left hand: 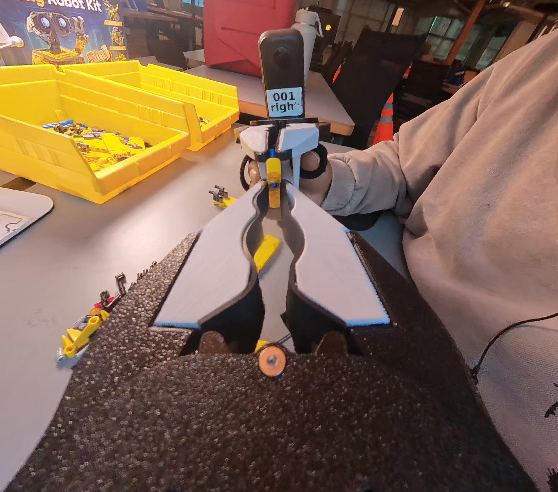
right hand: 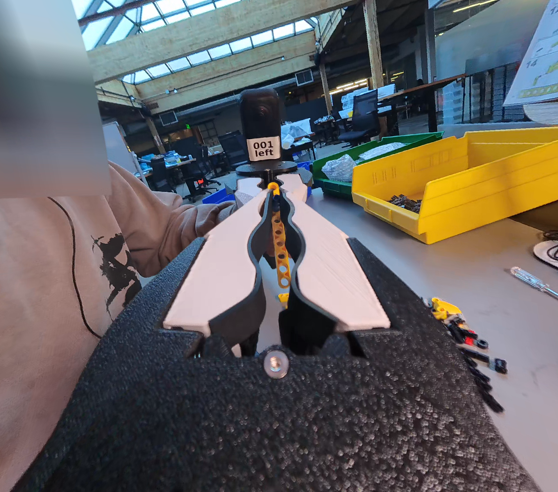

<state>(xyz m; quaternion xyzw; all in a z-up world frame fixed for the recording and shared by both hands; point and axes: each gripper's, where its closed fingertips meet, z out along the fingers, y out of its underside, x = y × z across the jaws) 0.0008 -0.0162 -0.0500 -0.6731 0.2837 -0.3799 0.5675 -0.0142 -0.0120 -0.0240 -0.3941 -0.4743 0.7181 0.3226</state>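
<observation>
The left gripper (left hand: 273, 190) and the right gripper (right hand: 273, 193) met tip to tip above the grey bench (left hand: 120, 235), both jaws narrow and pinching one yellow holed beam (right hand: 279, 242). Its far end was hidden between the tips. Loose parts (right hand: 462, 329) lay partly cut off by the gripper body.
</observation>
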